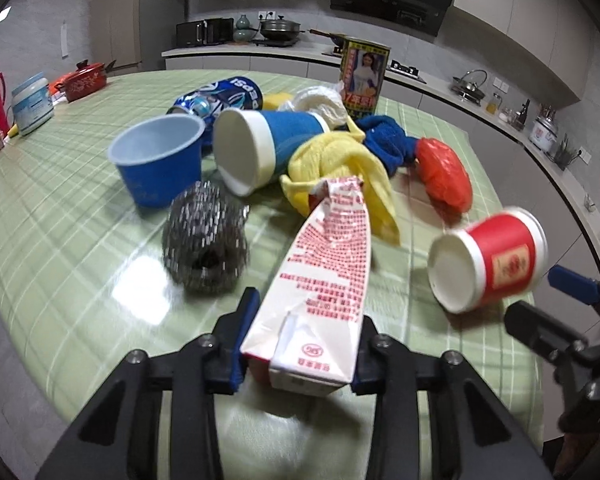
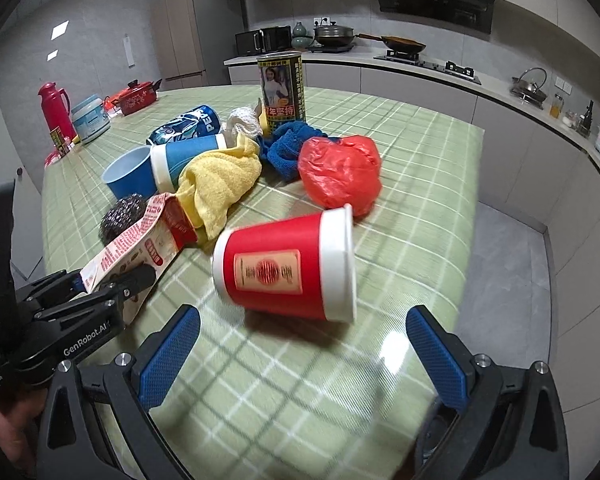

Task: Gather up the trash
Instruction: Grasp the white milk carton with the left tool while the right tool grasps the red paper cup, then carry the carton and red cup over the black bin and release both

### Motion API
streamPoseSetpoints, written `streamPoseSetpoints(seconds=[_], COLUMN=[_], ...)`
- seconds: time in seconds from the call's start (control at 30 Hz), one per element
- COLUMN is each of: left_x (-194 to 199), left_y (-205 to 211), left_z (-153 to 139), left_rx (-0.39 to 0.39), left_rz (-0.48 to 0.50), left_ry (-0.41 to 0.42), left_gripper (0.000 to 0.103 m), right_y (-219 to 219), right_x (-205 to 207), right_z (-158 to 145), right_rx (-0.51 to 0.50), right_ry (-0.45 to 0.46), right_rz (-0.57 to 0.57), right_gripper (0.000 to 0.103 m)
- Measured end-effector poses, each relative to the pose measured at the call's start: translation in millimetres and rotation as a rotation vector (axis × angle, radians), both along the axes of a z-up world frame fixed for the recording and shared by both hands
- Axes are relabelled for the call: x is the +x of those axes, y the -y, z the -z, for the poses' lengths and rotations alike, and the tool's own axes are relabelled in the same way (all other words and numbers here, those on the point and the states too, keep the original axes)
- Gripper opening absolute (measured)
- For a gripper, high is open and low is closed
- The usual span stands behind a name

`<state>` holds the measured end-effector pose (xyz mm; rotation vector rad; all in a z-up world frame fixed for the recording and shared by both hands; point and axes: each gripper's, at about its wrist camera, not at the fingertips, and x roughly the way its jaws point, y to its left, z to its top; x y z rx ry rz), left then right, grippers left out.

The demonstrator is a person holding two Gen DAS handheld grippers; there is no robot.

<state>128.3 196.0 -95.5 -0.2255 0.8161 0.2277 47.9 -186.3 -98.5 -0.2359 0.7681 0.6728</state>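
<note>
My left gripper clamps the base of the flattened red-and-white paper carton — its long axis running away toward the pile — while my right gripper, jaws wide, faces the toppled red paper cup lying crosswise just ahead.

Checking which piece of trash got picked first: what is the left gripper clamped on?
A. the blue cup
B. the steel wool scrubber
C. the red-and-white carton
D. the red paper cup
C: the left gripper has both pads pressed on the red-and-white carton.
</note>
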Motion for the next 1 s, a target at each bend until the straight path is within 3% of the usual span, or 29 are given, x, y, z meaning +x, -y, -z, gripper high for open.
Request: streamPoseSetpoints(seconds=[0.27,0.3,0.37,0.73,1.0], left_x=[0,-1,0,-9,-13], left_y=[-3,-2,-3,10,37], left_z=[-1,-1,0,-18,-39], left_rx=[-0.004,-0.001,-0.002,0.002,0.008], left_rz=[-0.001,0.001,0.005,0.028,0.067], left_ry=[0.006,0.004,0.001,0.025,0.067], left_gripper=[0.038,0.038,0.038,0.038,0.037], right_y=[-32,-33,-33,-2,52], right_x=[17,17,20,13,4], right_z=[11,12,15,-8,-36], right_rx=[-0.016,-0.02,-0.025,0.039,0.082], right_ry=[-0.013,-0.012,-0.02,0.002,0.039], right_rz=[0.025,0.026,0.021,0.049,0.106], right_gripper=[0.103,0.1,0.082,0.082,0.082])
